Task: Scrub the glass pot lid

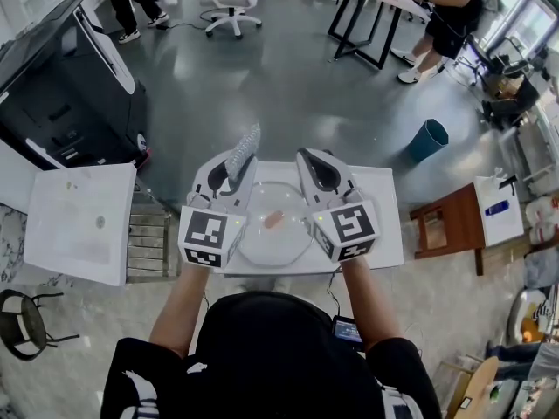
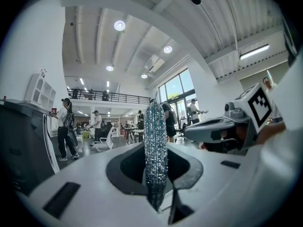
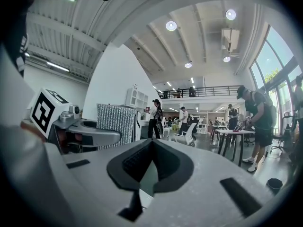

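Clear glass is what I'm working over: the glass pot lid [image 1: 275, 225] lies flat in the middle of the white counter [image 1: 389, 234], its pinkish knob [image 1: 273, 220] facing up at me.

The only container I can find is a teal bin [image 1: 427, 140], on the floor up and to the right of the lid and well apart from it. From this angle I cannot see into it.

My left claw [image 1: 238, 166] hovers over the lid's upper left edge, pinching a silvery, glittery scrub pad [image 1: 244, 147] that stands up edgewise between the pads. My right claw [image 3: 152, 160] is over the lid's upper right edge, pressed together with nothing in it.

Left of the lid, just beside the counter, sits a slatted metal rack [image 1: 148, 238], then a lower white table [image 1: 79, 221]. To the lid's right is a small brown wooden table [image 1: 450, 225]. Beyond the lid the grey floor [image 1: 288, 85] runs back to a large black machine [image 1: 61, 85] at the upper left, a white office chair [image 1: 234, 3], and people standing at other tables. The room is high, with white beams, round ceiling lights and tall windows.
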The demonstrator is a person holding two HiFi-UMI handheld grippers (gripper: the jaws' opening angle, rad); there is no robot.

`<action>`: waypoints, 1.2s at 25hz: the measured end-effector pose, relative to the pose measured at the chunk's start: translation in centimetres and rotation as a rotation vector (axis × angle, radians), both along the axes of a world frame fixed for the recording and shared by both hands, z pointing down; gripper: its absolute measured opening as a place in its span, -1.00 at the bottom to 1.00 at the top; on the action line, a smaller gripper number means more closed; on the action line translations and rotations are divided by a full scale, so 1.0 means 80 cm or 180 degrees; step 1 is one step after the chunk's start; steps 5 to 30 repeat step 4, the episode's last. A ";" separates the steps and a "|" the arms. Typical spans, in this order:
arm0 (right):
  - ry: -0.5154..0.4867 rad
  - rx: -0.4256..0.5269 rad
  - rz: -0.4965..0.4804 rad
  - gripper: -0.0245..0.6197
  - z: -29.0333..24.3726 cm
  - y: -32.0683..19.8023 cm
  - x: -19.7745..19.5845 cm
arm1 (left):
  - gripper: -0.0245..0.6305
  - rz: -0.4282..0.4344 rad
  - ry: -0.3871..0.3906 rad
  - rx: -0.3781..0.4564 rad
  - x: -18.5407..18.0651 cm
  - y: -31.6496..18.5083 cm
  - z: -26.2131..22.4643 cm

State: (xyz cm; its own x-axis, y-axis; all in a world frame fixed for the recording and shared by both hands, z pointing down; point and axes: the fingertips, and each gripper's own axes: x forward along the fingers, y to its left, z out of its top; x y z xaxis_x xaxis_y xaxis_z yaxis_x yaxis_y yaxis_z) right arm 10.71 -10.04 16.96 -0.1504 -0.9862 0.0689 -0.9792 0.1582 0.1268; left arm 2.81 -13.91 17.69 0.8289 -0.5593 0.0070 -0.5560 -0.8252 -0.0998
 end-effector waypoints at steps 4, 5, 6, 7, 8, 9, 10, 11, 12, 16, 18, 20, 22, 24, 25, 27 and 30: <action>-0.0003 -0.0011 -0.0001 -0.93 -0.001 0.006 0.002 | -0.70 0.0000 -0.0004 0.0027 0.003 0.005 -0.003; -0.0003 -0.0011 -0.0001 -0.93 -0.001 0.006 0.002 | -0.70 0.0000 -0.0004 0.0027 0.003 0.005 -0.003; -0.0003 -0.0011 -0.0001 -0.93 -0.001 0.006 0.002 | -0.70 0.0000 -0.0004 0.0027 0.003 0.005 -0.003; -0.0003 -0.0011 -0.0001 -0.93 -0.001 0.006 0.002 | -0.70 0.0000 -0.0004 0.0027 0.003 0.005 -0.003; -0.0003 -0.0011 -0.0001 -0.93 -0.001 0.006 0.002 | -0.70 0.0000 -0.0004 0.0027 0.003 0.005 -0.003; -0.0003 -0.0011 -0.0001 -0.93 -0.001 0.006 0.002 | -0.70 0.0000 -0.0004 0.0027 0.003 0.005 -0.003; -0.0003 -0.0011 -0.0001 -0.93 -0.001 0.006 0.002 | -0.70 0.0000 -0.0004 0.0027 0.003 0.005 -0.003; -0.0003 -0.0011 -0.0001 -0.93 -0.001 0.006 0.002 | -0.70 0.0000 -0.0004 0.0027 0.003 0.005 -0.003; -0.0003 -0.0011 -0.0001 -0.93 -0.001 0.006 0.002 | -0.70 0.0000 -0.0004 0.0027 0.003 0.005 -0.003; -0.0003 -0.0011 -0.0001 -0.93 -0.001 0.006 0.002 | -0.70 0.0000 -0.0004 0.0027 0.003 0.005 -0.003; -0.0003 -0.0011 -0.0001 -0.93 -0.001 0.006 0.002 | -0.70 0.0000 -0.0004 0.0027 0.003 0.005 -0.003; -0.0003 -0.0011 -0.0001 -0.93 -0.001 0.006 0.002 | -0.70 0.0000 -0.0004 0.0027 0.003 0.005 -0.003; -0.0003 -0.0011 -0.0001 -0.93 -0.001 0.006 0.002 | -0.70 0.0000 -0.0004 0.0027 0.003 0.005 -0.003; -0.0003 -0.0011 -0.0001 -0.93 -0.001 0.006 0.002 | -0.70 0.0000 -0.0004 0.0027 0.003 0.005 -0.003; -0.0003 -0.0011 -0.0001 -0.93 -0.001 0.006 0.002 | -0.70 0.0000 -0.0004 0.0027 0.003 0.005 -0.003; -0.0003 -0.0011 -0.0001 -0.93 -0.001 0.006 0.002 | -0.70 0.0000 -0.0004 0.0027 0.003 0.005 -0.003; -0.0003 -0.0011 -0.0001 -0.93 -0.001 0.006 0.002 | -0.70 0.0000 -0.0004 0.0027 0.003 0.005 -0.003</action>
